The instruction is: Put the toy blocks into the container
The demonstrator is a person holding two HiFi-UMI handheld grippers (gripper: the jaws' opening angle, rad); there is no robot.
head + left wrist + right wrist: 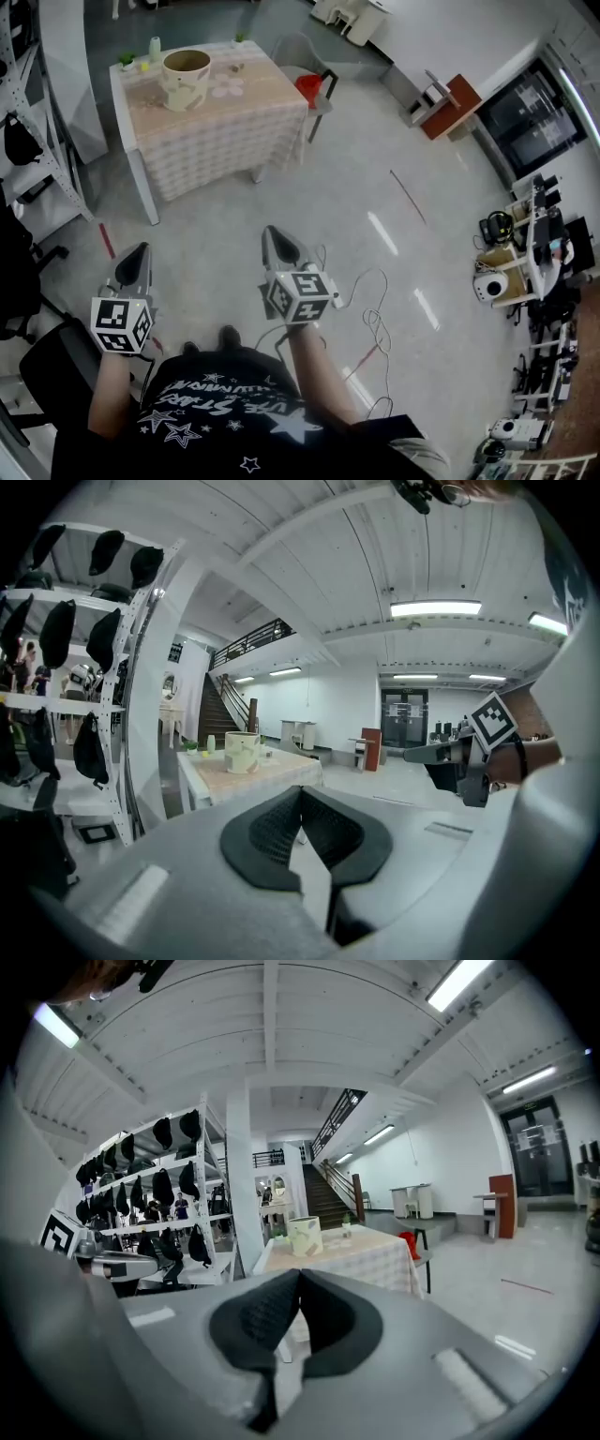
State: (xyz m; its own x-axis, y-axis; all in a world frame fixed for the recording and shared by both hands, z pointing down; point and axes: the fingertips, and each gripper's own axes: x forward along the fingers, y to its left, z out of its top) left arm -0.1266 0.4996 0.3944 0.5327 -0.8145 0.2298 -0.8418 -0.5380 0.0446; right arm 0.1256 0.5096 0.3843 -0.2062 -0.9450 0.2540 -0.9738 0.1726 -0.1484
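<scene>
A cream container [186,78] stands on a table [225,131] with a checked cloth, far ahead of me across the floor. A few small toy pieces [134,63] lie near the table's back left corner, too small to make out. My left gripper [141,248] and right gripper [270,230] are held side by side over the floor, well short of the table, both shut with nothing in them. The container [242,752] shows beyond the closed jaws in the left gripper view, and the container [305,1237] likewise in the right gripper view.
A chair with a red seat [309,89] stands at the table's right side. A metal shelf rack [28,122] lines the left wall, with a black office chair [47,375] near my left. A white cable [375,328] lies on the floor at right. Desks with equipment [530,253] fill the far right.
</scene>
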